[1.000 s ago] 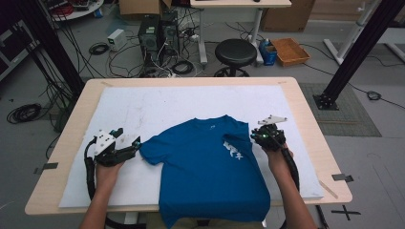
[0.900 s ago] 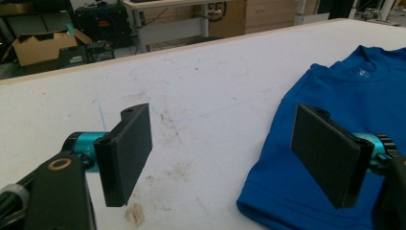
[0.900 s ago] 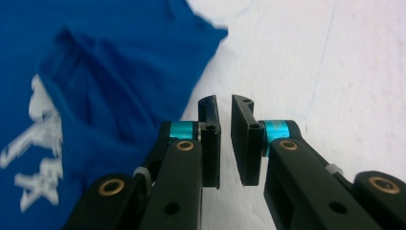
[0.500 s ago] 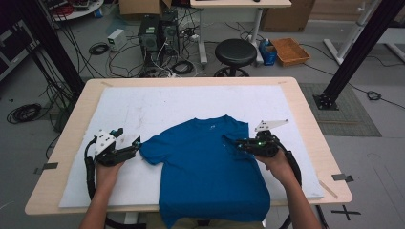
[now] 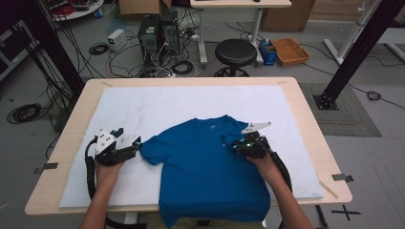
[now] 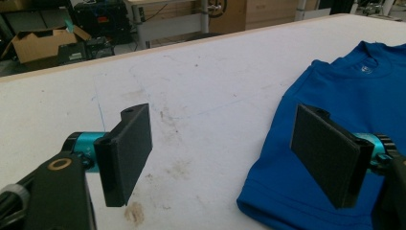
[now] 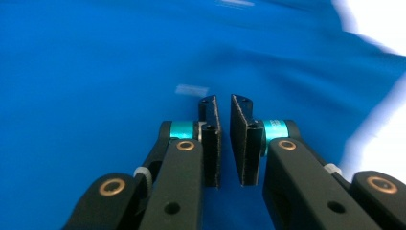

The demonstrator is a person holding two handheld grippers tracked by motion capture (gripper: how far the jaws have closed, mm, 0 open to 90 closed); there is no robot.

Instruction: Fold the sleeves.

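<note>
Here, from the high view, a blue T-shirt [image 5: 210, 176] lies flat on the white-covered counter [image 5: 157, 102], its hem hanging over the near edge, the left tongs [image 5: 137, 144] at one sleeve and the right tongs [image 5: 229, 145] over the other shoulder. In the left gripper view, those jaws stand wide, straddling the sleeve hem [image 6: 268, 201] without pinching it. In the right gripper view, the jaws have narrowed to a slit with nothing visibly between them; closing now would likely miss the cloth or bunch it.
</note>
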